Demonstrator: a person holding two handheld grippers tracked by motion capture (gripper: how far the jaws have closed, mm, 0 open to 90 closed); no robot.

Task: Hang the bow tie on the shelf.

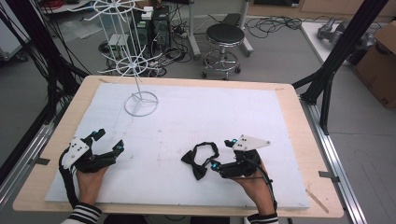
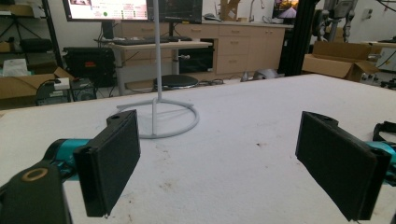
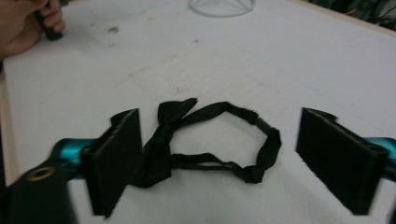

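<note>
a black bow tie lies flat on the white sheet that covers the worktop, toward the near side and right of the middle, its strap curled into a loop behind the bow. the right gripper sits just beside it on the right, held low in the person's right hand, jaws spread wide with nothing between the pads. in the right gripper view the bow tie lies in the gap between the two jaws, the bow close to the left jaw. the left gripper rests near the left edge of the sheet, well apart from the bow tie, also wide open and empty. a white wire stand stands upright at the far left of the sheet; in the left gripper view its ring base sits ahead of the jaws.
</note>
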